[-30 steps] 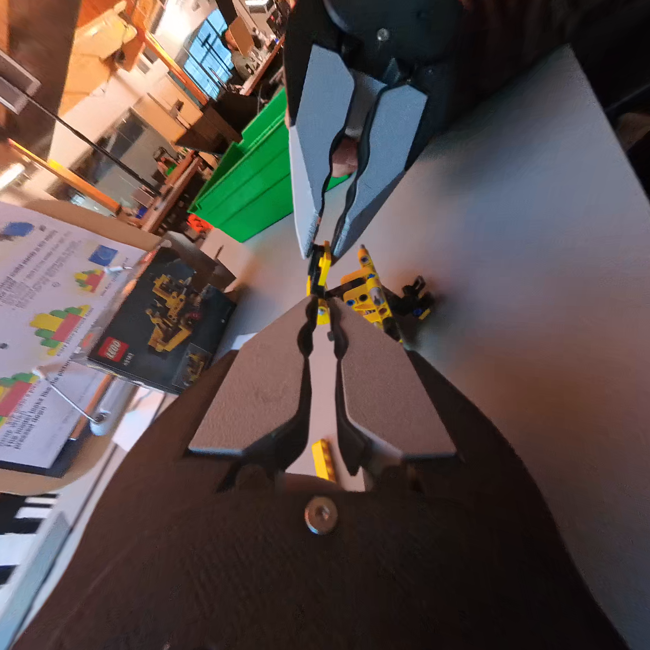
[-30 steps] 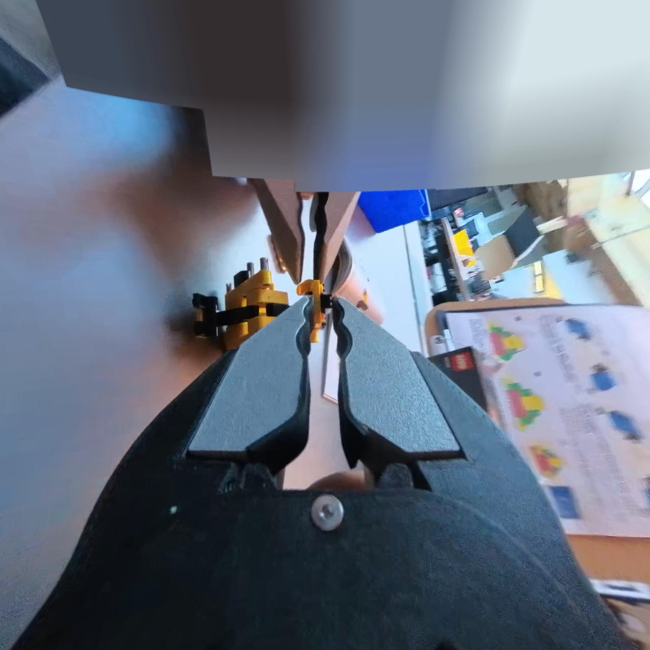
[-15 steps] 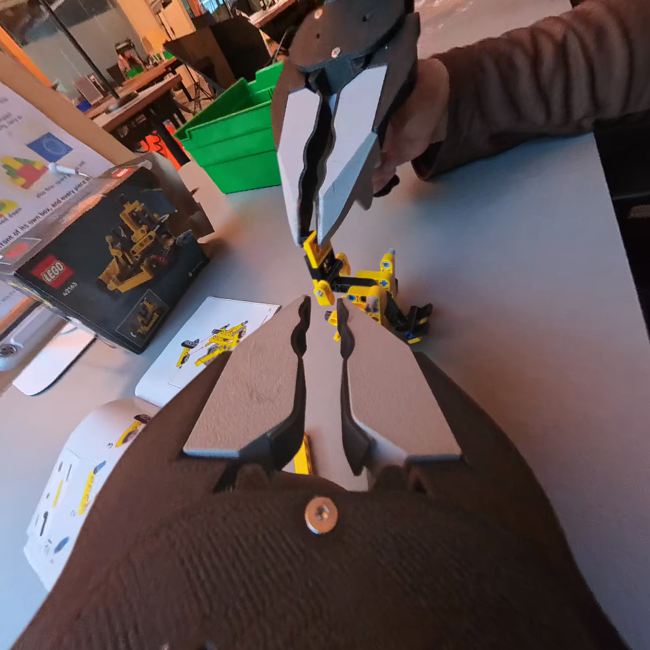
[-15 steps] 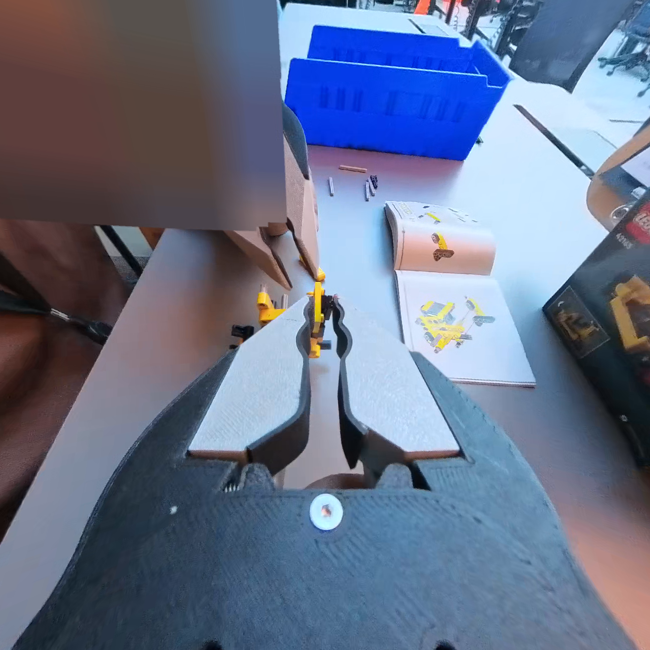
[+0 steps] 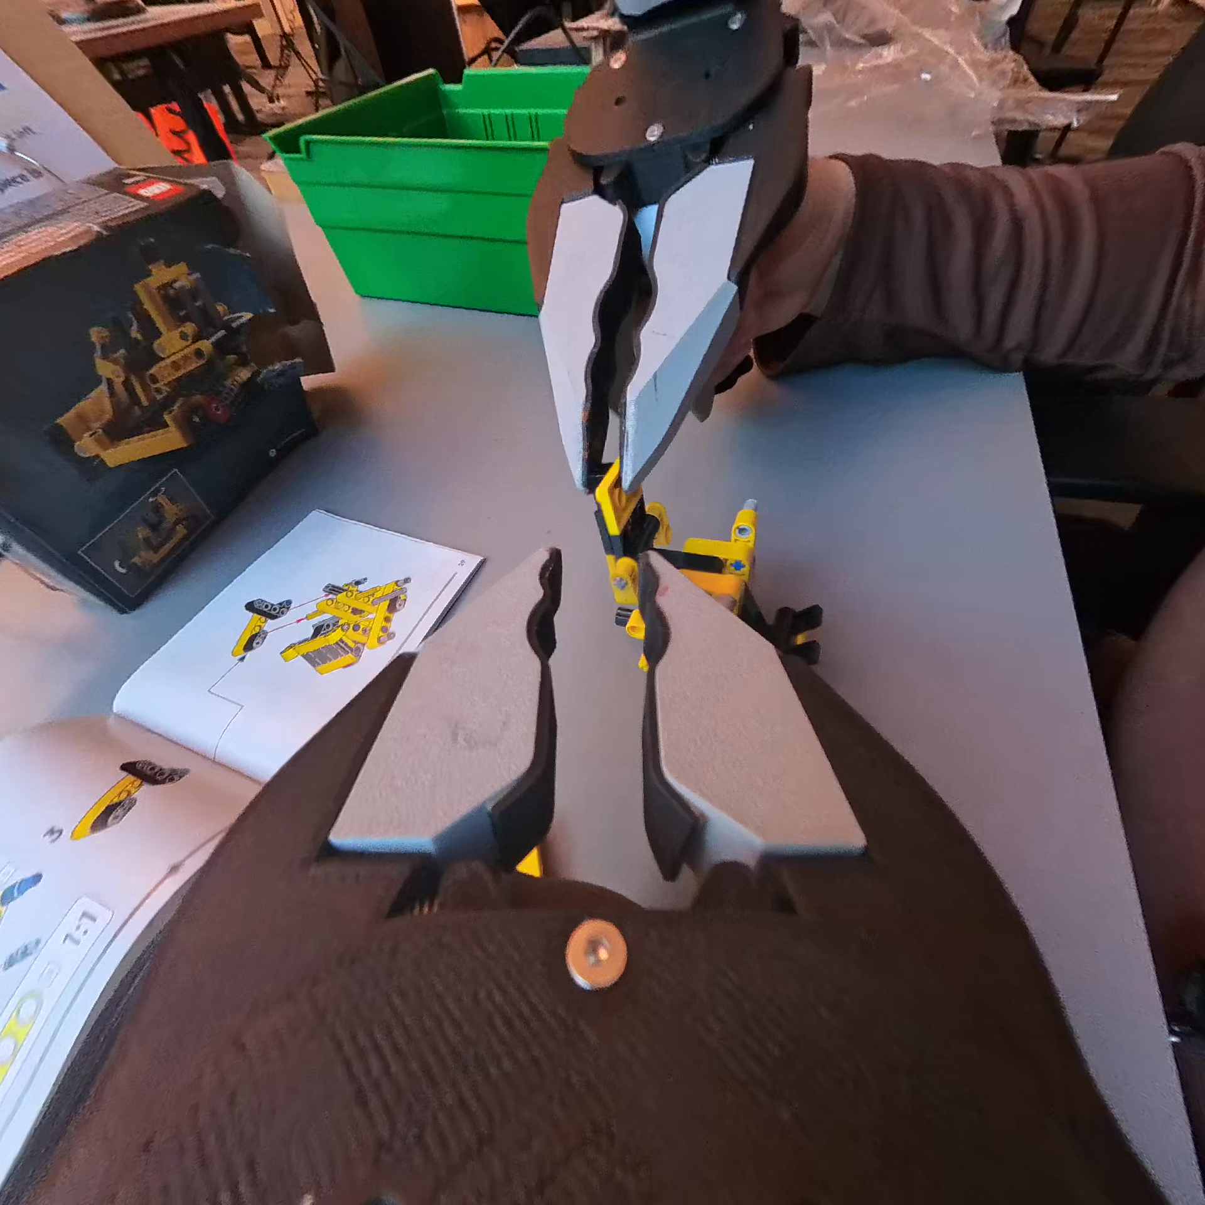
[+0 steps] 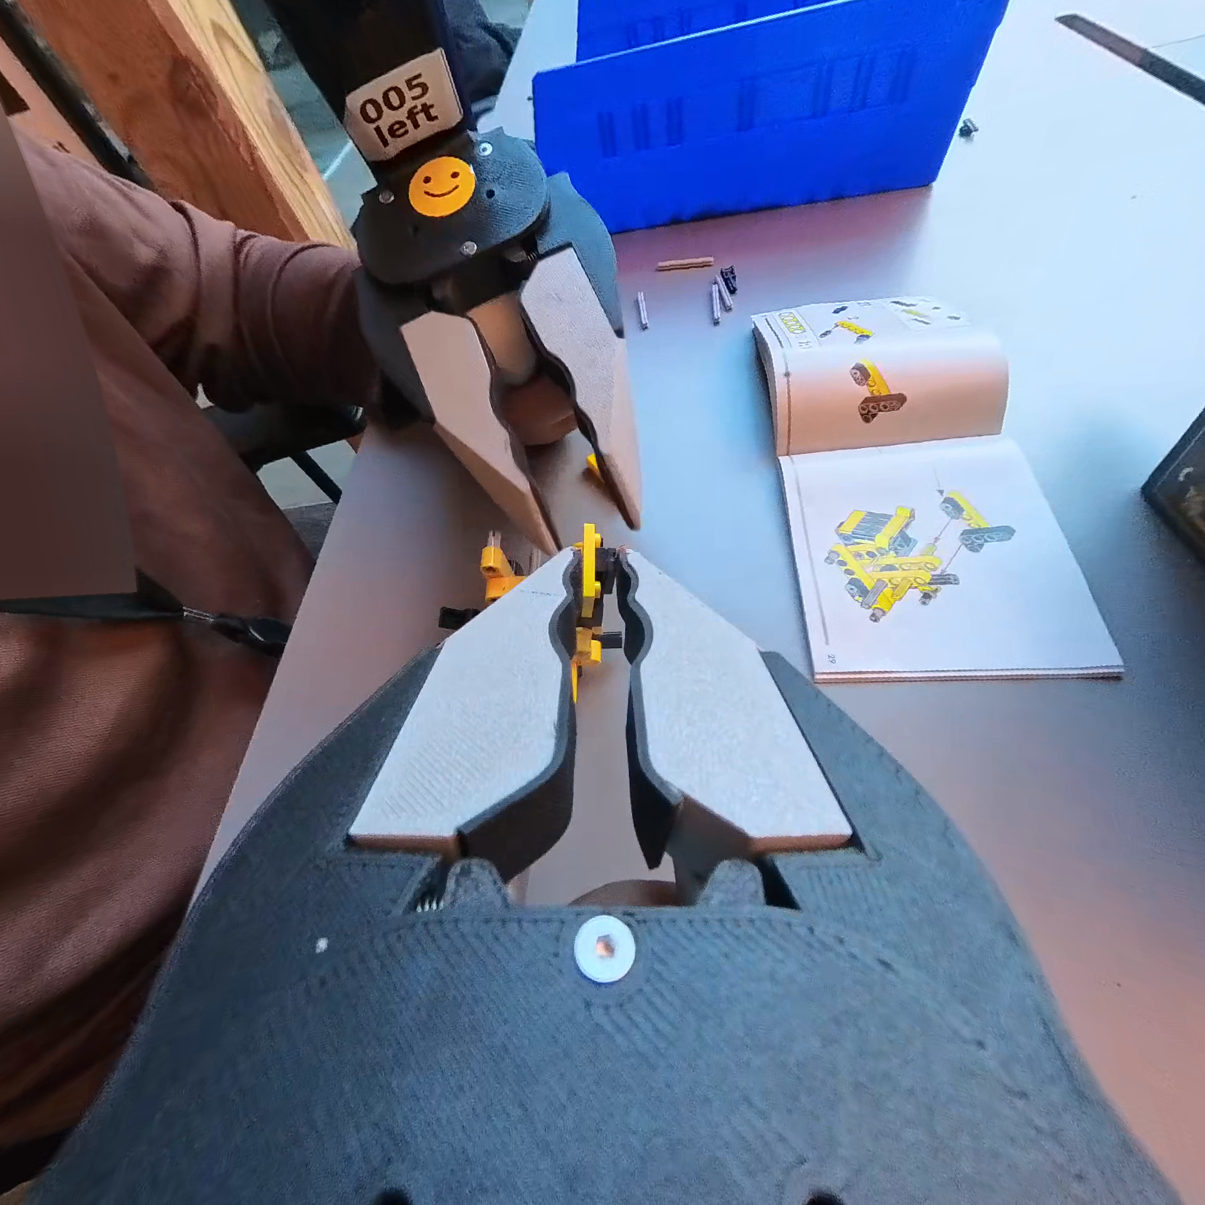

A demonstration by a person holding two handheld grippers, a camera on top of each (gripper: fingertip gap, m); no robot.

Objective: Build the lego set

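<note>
My right gripper (image 6: 596, 554) pinches the top of the lego model (image 5: 678, 574), tips clamped on a thin yellow beam with black pins; the wavy dark inner edges of the grey textured pads meet there. In the left wrist view it (image 5: 603, 479) comes down from above, model's yellow-black plastic body on the smooth grey table (image 5: 913, 587) near its right edge. My left gripper (image 5: 598, 574) is empty, jaws apart, tips just beside the model, not gripping; seen opposite (image 6: 590, 528) with printed ribbed black shell. A small yellow piece (image 6: 595, 467) lies on the table beneath it. Open paper instruction booklet (image 6: 913, 521) lies flat to the side, glossy dark set box (image 5: 143, 365) beyond. Green plastic bin (image 5: 424, 195) and blue plastic bin (image 6: 750, 117) sit at far ends. A few thin loose pins (image 6: 717, 300) near the blue bin.
</note>
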